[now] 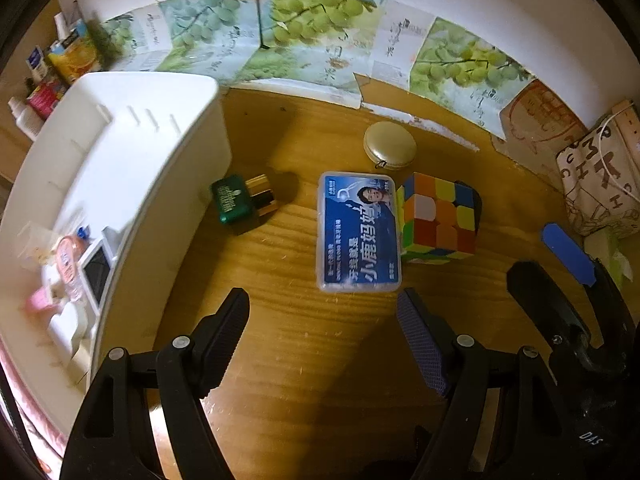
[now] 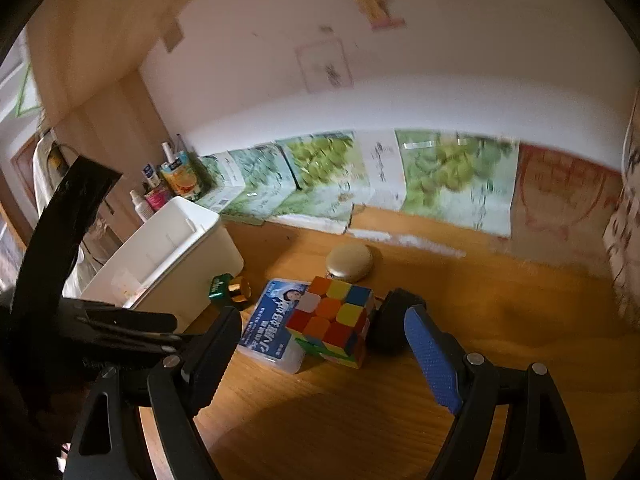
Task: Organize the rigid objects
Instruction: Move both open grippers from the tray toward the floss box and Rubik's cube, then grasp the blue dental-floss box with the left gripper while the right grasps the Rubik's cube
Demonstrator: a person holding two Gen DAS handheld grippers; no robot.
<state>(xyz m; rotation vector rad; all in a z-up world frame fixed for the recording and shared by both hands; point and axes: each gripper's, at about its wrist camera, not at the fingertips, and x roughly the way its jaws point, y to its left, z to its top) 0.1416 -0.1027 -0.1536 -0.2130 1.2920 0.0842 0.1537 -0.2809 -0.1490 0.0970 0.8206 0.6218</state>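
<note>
Plastic, stiff and light, the blue-labelled clear flat box (image 1: pixel 359 232) is lying on the wooden table (image 1: pixel 320 360) touching the multicoloured puzzle cube (image 1: pixel 438 218); both left gripper (image 1: pixel 322 334) and right gripper (image 2: pixel 320 354) are hanging spread, empty. Long edges are probably offering the surest hold.

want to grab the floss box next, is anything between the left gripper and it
Nothing visible. The left gripper is open above bare wooden table, and the blue floss box lies just ahead of its fingertips. The colour cube sits tight against the box's right side, not in the path.
</note>
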